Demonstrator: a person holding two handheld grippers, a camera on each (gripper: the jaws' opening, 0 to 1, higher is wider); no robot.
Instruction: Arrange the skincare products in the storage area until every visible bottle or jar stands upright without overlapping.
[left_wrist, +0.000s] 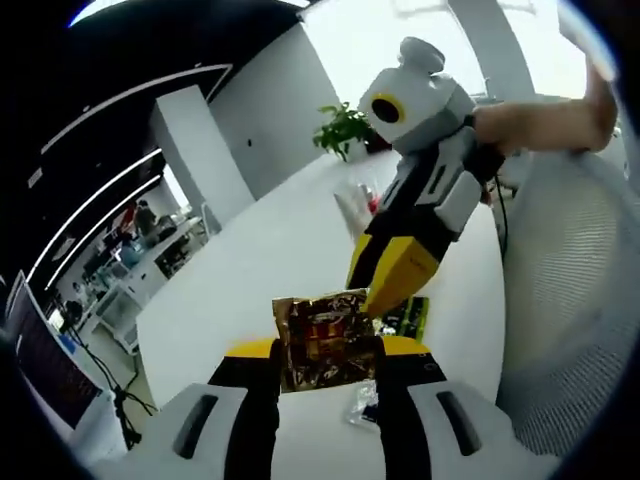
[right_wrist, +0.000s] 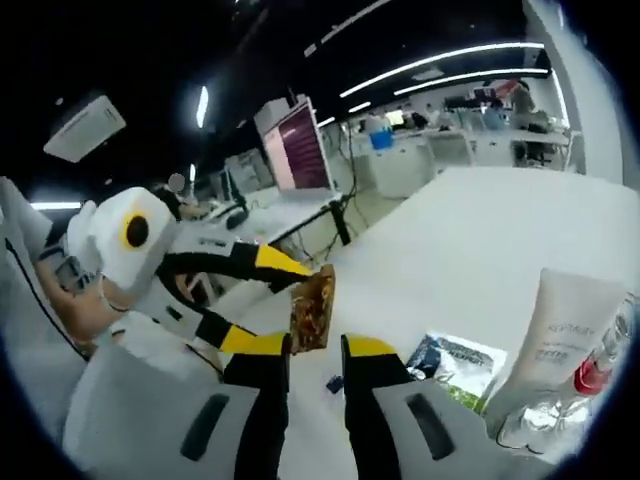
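Your left gripper (left_wrist: 328, 368) clenches a crinkled gold foil sachet (left_wrist: 326, 340) above the white table (left_wrist: 260, 270); your right gripper (right_wrist: 315, 352) is spread, touching the sachet's edge.

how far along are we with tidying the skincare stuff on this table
Early on. Done: the white tube stands upright on the white table. In hand: the left gripper is shut on a gold sachet, with the right gripper at it. Left: the green-and-white packet lies flat.
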